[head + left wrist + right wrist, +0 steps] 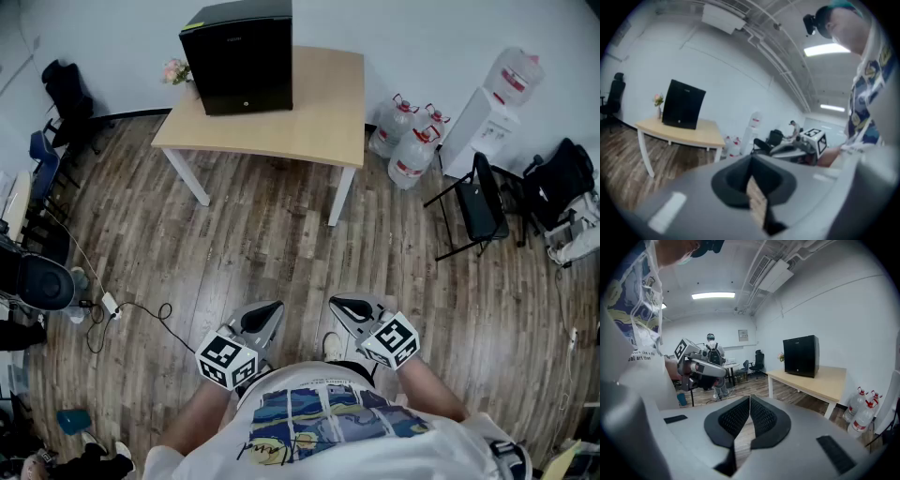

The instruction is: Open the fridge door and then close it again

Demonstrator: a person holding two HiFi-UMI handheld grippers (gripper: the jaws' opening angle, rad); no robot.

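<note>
Black fridge (240,58); light tan table (319,108); brown wood-grain floor (262,239); black folding chair (484,199)

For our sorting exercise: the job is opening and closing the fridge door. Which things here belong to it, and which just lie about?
Belong:
black box-shaped mini fridge
left gripper
right gripper

Lying about:
clear plastic water jugs
black folding chair
white water dispenser
pink flowers

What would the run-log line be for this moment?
fridge: door shut, on table | left gripper: shut, empty | right gripper: shut, empty | stage: fridge not yet reached
</note>
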